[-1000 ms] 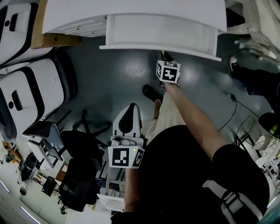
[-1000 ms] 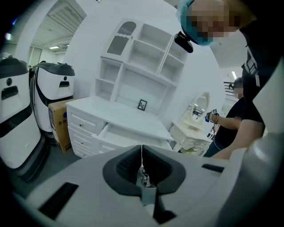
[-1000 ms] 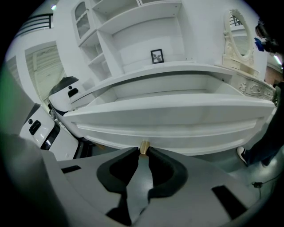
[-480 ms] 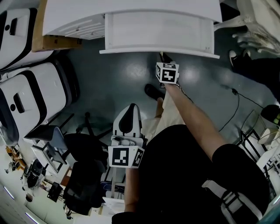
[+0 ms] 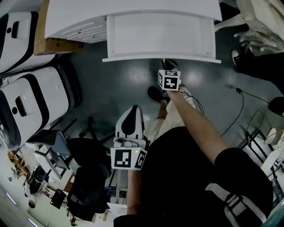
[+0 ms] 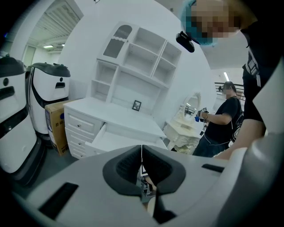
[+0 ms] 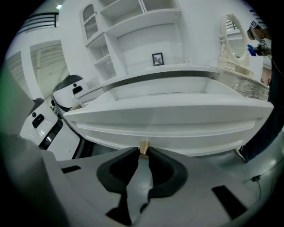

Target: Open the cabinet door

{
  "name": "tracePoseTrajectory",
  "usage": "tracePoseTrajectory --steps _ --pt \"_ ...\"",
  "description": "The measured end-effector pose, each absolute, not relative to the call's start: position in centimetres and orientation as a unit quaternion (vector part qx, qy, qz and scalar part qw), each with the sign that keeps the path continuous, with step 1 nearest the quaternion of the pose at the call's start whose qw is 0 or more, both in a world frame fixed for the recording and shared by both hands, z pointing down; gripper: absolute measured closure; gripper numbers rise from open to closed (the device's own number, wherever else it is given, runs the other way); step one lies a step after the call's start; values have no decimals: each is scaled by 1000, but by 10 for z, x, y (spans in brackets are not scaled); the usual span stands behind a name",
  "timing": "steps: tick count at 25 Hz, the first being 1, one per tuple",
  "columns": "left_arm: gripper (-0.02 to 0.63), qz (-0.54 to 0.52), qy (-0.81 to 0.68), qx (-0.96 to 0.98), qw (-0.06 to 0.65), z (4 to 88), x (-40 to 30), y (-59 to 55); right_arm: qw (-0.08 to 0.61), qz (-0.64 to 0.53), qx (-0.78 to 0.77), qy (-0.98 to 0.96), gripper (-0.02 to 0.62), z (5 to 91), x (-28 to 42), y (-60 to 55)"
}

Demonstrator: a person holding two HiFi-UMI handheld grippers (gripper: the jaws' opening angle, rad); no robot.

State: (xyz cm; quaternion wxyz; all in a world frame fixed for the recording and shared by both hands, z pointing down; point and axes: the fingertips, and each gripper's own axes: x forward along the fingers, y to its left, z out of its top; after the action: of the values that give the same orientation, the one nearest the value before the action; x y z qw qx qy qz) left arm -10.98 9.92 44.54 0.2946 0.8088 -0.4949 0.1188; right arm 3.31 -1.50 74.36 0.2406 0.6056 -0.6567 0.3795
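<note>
The white cabinet (image 5: pixel 133 13) stands at the top of the head view, its wide drawer (image 5: pixel 162 35) pulled out over the dark floor. On the drawer front (image 7: pixel 168 119) sits a small brass knob (image 7: pixel 144 148). My right gripper (image 7: pixel 143 154) is shut on that knob, both dark pads pressed against its sides. In the head view the right gripper (image 5: pixel 165 63) reaches from the outstretched arm to the drawer's front edge. My left gripper (image 5: pixel 132 107) hangs low by the person's body, shut and empty. Its view shows the left gripper (image 6: pixel 142 155) aimed at the cabinet (image 6: pixel 111 119) from a distance.
White rounded machines (image 5: pixel 35 102) and a cardboard box (image 5: pixel 57 44) stand left of the cabinet. A black office chair (image 5: pixel 84 150) is at the lower left. A cable (image 5: pixel 235 111) trails over the floor on the right. Another person (image 6: pixel 222 124) stands by an ornate white table (image 6: pixel 186 122).
The drawer has slid further out toward the person, and my right gripper has moved back with the knob in it. The left gripper has shifted slightly and stays shut.
</note>
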Motion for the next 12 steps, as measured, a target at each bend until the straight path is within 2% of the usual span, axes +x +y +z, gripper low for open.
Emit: tracePoseTrajectory --steps 12 --pt "581 119 -491 815 282 432 -113 106 247 389 615 -640 506 740 32 -11"
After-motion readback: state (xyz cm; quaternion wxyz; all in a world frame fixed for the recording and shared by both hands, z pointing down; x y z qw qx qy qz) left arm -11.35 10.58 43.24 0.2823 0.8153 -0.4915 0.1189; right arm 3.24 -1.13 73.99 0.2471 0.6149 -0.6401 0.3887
